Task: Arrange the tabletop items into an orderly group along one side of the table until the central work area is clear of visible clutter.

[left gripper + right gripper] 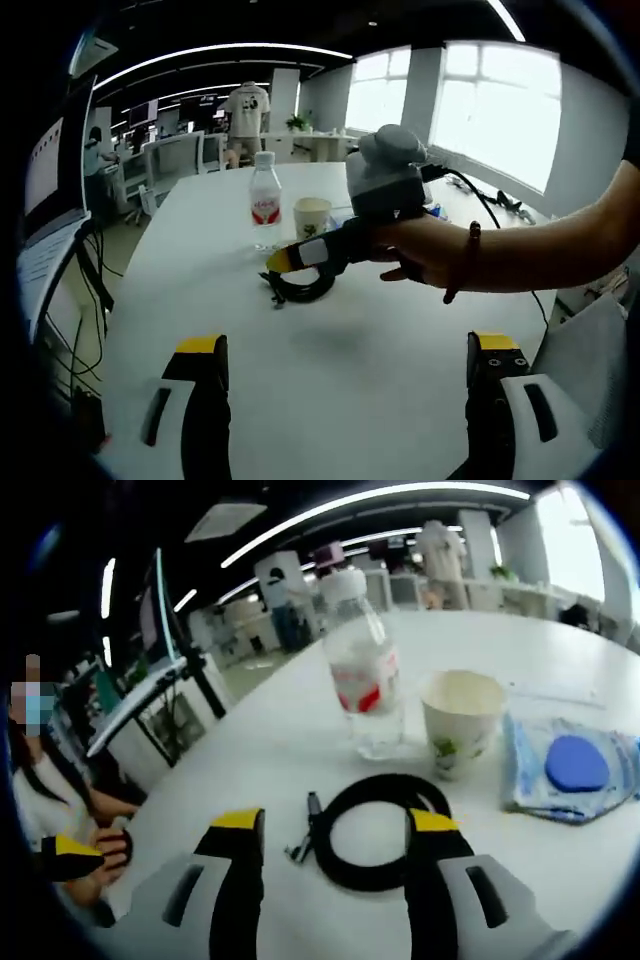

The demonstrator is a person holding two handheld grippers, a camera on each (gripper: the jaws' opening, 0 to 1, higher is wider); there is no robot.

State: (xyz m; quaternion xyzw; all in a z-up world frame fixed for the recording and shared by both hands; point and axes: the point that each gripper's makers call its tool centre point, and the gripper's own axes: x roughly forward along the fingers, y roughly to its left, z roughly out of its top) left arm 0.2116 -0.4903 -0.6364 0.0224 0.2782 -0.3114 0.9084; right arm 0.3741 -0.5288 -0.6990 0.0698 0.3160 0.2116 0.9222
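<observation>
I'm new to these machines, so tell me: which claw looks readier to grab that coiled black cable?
The right claw, probably. Its open jaws already straddle the coiled black cable on the white table. The left claw hovers open over bare tabletop, farther from the coil.

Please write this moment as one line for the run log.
right tongs: open, around coiled black cable | left tongs: open, empty | clear plastic water bottle, white paper cup: upright behind cable

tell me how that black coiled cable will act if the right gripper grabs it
The black coiled cable looks thin and loosely looped, so it will probably flop and uncoil rather than lift as a ring. Its free plug end may trail. It seems light, so pushing could slide it toward the paper cup.
</observation>
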